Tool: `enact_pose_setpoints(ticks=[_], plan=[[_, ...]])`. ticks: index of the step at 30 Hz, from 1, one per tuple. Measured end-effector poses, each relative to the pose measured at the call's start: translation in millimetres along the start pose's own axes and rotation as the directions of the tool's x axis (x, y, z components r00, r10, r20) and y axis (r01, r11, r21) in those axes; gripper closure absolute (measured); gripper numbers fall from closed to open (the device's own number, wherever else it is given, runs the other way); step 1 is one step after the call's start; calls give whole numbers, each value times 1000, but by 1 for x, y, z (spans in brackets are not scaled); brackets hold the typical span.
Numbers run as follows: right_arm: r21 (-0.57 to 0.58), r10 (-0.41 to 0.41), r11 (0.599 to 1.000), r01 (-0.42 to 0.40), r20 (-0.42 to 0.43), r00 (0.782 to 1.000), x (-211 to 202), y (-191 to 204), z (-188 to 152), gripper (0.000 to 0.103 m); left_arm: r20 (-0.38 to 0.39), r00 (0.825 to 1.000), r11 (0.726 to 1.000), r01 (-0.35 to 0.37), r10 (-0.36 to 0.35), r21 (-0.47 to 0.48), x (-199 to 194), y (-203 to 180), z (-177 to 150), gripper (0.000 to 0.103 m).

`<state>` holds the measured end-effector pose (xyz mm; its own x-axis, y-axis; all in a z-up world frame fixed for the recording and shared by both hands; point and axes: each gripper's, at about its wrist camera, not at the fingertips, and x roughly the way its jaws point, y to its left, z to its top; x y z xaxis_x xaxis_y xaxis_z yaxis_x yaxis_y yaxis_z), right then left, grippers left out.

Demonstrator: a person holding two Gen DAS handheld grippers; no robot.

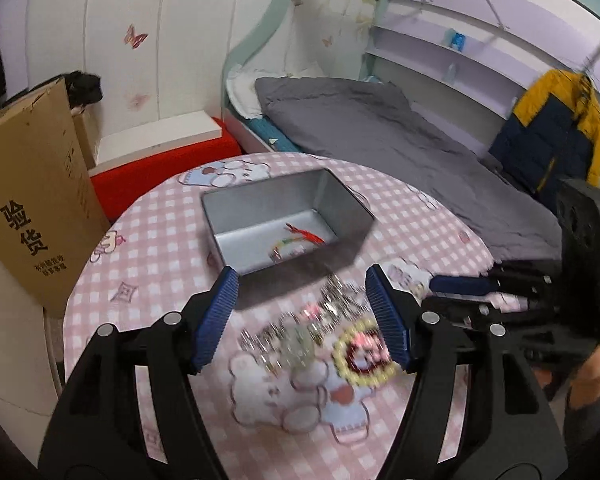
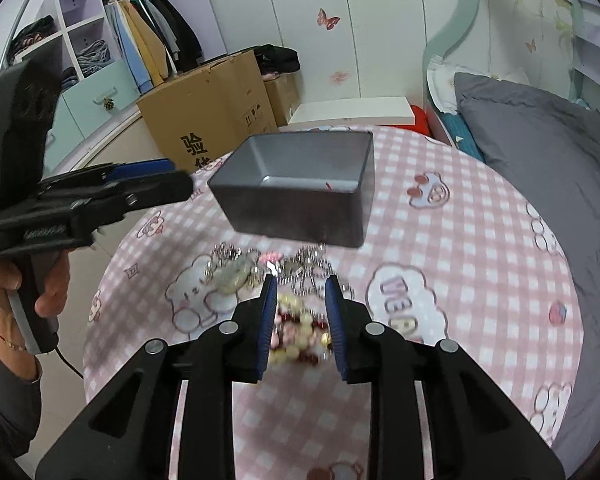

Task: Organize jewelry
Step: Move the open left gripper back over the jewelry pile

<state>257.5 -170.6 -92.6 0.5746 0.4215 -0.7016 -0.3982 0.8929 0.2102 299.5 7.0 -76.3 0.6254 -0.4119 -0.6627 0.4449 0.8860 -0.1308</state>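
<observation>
Black grippers, blue ribbed fingers point(image 1: 388, 316)

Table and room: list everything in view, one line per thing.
Table: one, pink checked cloth, centre.
Tin: one, grey, open, far side of table.
Bracelet: one, red and multicoloured, inside tin.
Bead ring: one, cream and red, near tin.
Silver chains: blurred heap, count unclear, beside bead ring.
Box: one, brown cardboard, beside table.
Bed: one, grey cover, behind table.
Jacket: one, yellow and navy, hanging.
Left gripper: open, empty.
Right gripper: open, above beads.

jewelry pile point(image 1: 320, 336) motion-blurred, pieces indistinct
</observation>
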Motion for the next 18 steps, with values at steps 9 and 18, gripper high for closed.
enact_pose_setpoints(ticks=[9,18], plan=[[27,-33,999,33,-5,999,-10,-3,-36,74,-24,999,991,37,-34,127,9,-55,-49,37],[78,-40,996,40,-6,999,-19,-20,-61,69,-68,998,970,23,-6,241,33,-96,-70,49]])
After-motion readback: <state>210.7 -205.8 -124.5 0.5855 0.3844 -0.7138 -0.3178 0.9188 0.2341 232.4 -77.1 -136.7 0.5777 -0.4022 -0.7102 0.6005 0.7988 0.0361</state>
